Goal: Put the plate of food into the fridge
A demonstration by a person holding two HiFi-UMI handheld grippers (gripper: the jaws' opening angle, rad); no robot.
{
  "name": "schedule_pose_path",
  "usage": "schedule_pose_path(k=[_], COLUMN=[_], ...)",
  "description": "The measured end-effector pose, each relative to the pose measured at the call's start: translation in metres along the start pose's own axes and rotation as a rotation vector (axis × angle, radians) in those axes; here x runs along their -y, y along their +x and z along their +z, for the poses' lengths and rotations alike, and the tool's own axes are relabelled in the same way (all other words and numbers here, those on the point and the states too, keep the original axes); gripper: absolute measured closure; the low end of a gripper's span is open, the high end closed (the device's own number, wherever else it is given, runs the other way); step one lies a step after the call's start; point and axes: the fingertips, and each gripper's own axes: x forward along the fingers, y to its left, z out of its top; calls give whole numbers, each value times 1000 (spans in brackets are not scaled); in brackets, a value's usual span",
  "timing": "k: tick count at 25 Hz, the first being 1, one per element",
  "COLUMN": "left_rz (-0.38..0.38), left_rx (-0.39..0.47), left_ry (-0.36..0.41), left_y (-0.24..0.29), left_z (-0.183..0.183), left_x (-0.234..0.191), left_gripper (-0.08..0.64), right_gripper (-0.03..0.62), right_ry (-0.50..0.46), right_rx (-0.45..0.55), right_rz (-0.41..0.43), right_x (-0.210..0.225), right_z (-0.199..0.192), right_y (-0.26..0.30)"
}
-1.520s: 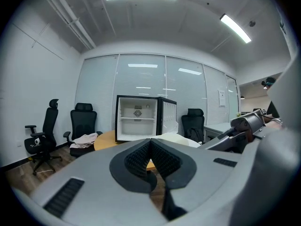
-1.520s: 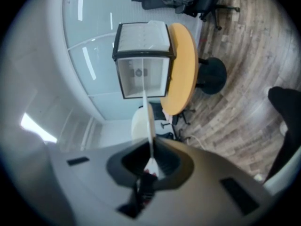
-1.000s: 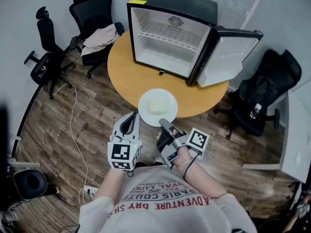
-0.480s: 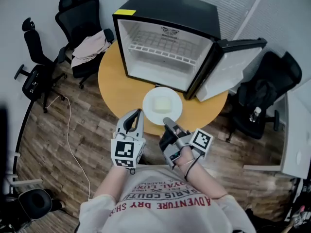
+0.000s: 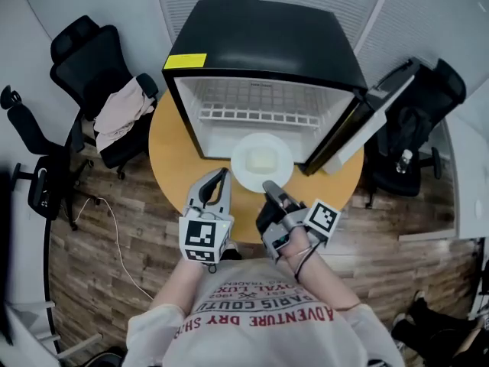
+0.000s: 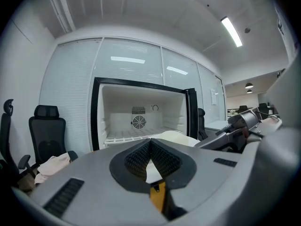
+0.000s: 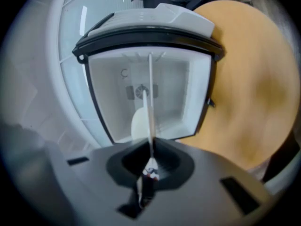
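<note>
Far left: office chair [image 5: 92, 67] with a cloth [image 5: 118, 113] draped on it, clear of the work.

Left hand-held gripper [image 5: 221, 176] sits over the near edge of the round tabletop [image 5: 172, 147], tips together. Nothing is clamped as far as its own view shows, and it lies just beside the plate's left rim.

Plate [image 5: 244, 159] with a pale block of food [image 5: 263, 160] is held off the tabletop at the mouth of the open fridge [image 5: 260, 44], below the wire shelf [image 5: 260, 115]. Not clearly inside yet.

Right hand-held gripper [image 5: 269, 187] is clamped on the plate's near rim; its own view shows the rim edge-on, pinched between the pads.

Door [image 5: 359, 132] stands open at right.

Risks, as judged:
- One thin rim grip carries the whole load, so the plate could sag or twist in the pads and the food slide forward.
- The far rim could clip the fridge's bottom lip or the shelf if it goes in too low or too high.
- The right hand-held gripper could knock the door.
</note>
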Motion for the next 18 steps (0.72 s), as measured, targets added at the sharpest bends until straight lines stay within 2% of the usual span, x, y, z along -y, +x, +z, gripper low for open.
schedule_pose_path(k=[8,18], left_rz=[-97,-89], left_rx=[12,27], left_ry=[-24,-30], left_y=[30,51], left_z=[3,8], left_x=[-51,-71], left_gripper=[534,534], right_gripper=[554,554], right_ry=[18,18], right_rx=[123,171], right_rz=[3,-5], right_x=[-10,-16], right_z=[7,34], right_y=[51,86])
